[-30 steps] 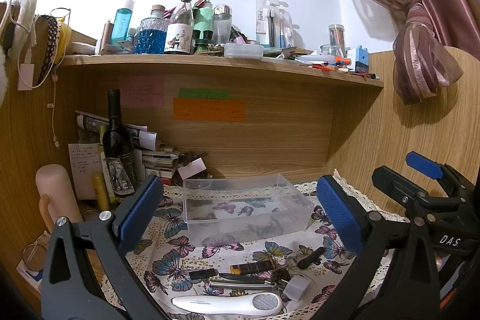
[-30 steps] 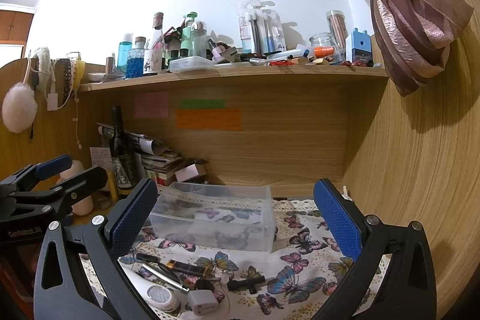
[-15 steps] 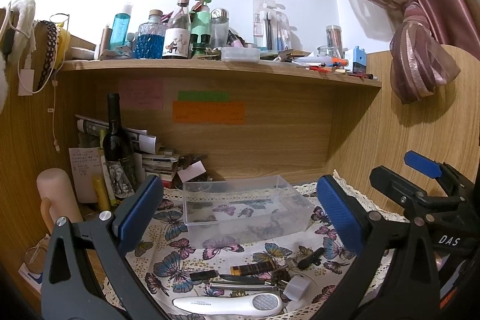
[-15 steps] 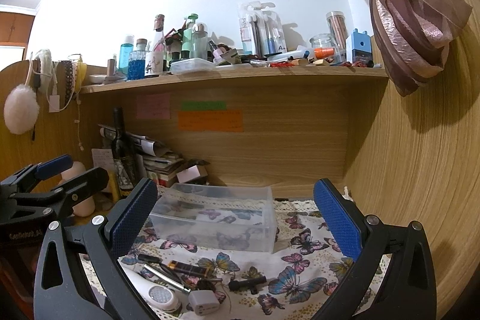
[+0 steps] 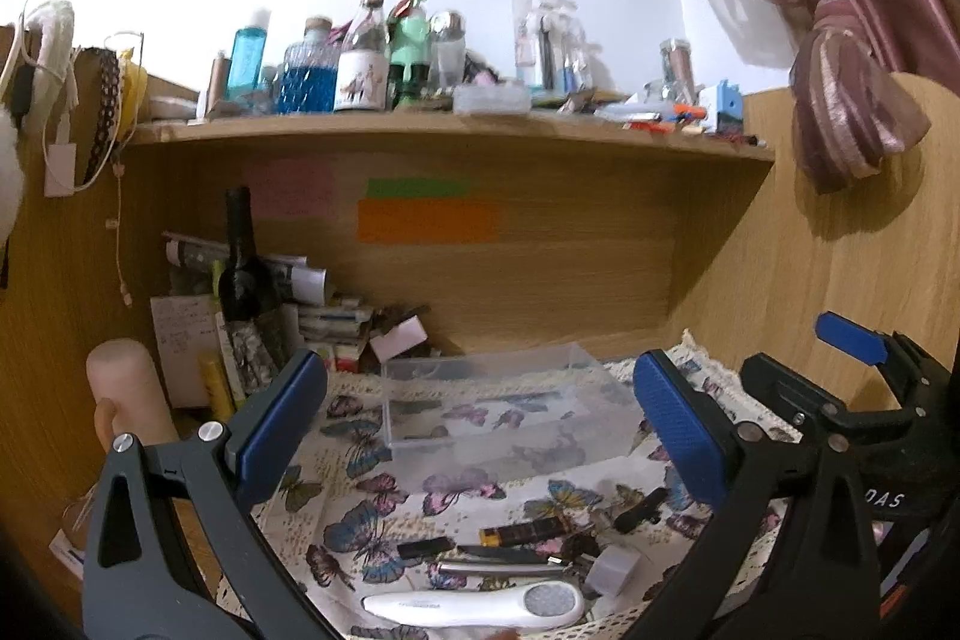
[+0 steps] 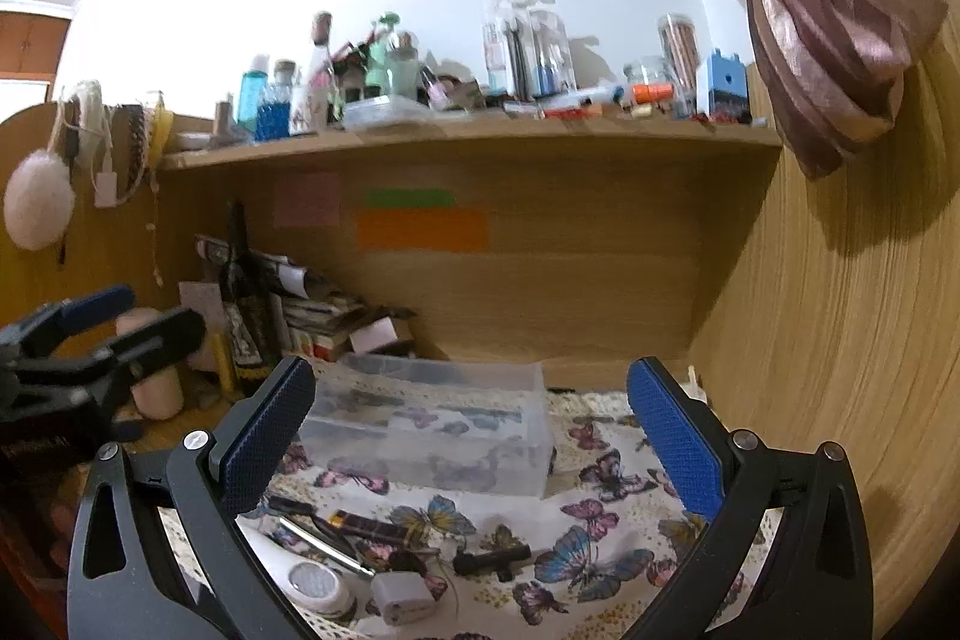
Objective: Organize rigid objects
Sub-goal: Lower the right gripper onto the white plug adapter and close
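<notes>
A clear plastic box (image 5: 504, 409) (image 6: 432, 430) stands empty on the butterfly cloth (image 5: 360, 526). In front of it lie small rigid items: a white foot file (image 5: 474, 604) (image 6: 312, 583), a dark tube with a gold end (image 5: 531, 529) (image 6: 372, 523), metal tweezers (image 5: 504, 568), a white charger cube (image 5: 612, 571) (image 6: 402, 595) and a black key-like piece (image 5: 639, 508) (image 6: 492, 559). My left gripper (image 5: 480, 436) is open and empty above them. My right gripper (image 6: 474, 436) is open and empty too. It also shows at the right of the left wrist view (image 5: 840, 400).
A dark wine bottle (image 5: 240, 280), stacked papers and boxes (image 5: 324, 316) and a pink cylinder (image 5: 123, 394) stand at the back left. A crowded shelf (image 5: 450, 124) hangs above. A wooden wall (image 6: 840, 340) closes the right side. A curtain (image 5: 840, 100) hangs there.
Both grippers have shifted slightly and the views are a little blurred. Nothing on the cloth has moved and both grippers stay open.
</notes>
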`<state>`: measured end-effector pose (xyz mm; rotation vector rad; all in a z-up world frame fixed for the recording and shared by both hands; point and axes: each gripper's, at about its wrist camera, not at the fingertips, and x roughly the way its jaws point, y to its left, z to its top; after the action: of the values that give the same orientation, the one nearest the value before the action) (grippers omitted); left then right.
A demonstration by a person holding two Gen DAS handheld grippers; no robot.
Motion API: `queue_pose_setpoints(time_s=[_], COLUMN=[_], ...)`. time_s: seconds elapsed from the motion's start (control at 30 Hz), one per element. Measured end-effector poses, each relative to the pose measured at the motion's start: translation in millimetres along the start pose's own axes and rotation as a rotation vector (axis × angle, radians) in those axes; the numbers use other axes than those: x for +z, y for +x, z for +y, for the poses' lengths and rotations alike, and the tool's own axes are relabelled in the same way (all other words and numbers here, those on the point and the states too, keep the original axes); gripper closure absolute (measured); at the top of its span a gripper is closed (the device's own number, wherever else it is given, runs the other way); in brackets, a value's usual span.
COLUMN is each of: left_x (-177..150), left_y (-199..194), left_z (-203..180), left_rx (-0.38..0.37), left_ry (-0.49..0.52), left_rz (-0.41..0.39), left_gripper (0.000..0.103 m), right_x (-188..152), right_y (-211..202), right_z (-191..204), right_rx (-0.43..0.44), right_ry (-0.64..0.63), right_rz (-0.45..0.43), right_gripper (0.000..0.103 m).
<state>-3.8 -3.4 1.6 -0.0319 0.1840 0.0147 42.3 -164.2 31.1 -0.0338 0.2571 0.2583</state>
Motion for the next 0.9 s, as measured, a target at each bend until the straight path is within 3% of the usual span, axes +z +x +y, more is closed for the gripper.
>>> queue_pose_setpoints(time_s=[0.13, 0.27, 0.53, 0.83, 0.9], left_x=[-15.4, -38.4, -87.8, -131.8, -136.4], left_y=[14.5, 38.5, 70.3, 100.5, 101.0], left_z=[4.9, 4.8, -0.7, -12.3, -13.1], left_rx=[0.021, 0.028, -0.029, 0.091, 0.104], left_ry=[-0.009, 0.01, -0.05, -0.064, -0.06], left_rz=[0.048, 0.166, 0.385, 0.532, 0.53], left_gripper=[0.0, 0.0, 0.0, 0.0, 0.0], right_x=[-10.8, -19.4, -47.5, -71.4, -76.7], right_y=[10.2, 21.9, 41.6, 54.1, 57.5], right_z=[-6.1, -11.0, -24.0, -19.6, -19.6], right_rx=[-0.021, -0.051, 0.022, 0.103, 0.121], right_ry=[0.001, -0.04, -0.037, -0.051, -0.044], right_rz=[0.057, 0.125, 0.28, 0.366, 0.388], right_gripper=[0.0, 0.0, 0.0, 0.0, 0.0])
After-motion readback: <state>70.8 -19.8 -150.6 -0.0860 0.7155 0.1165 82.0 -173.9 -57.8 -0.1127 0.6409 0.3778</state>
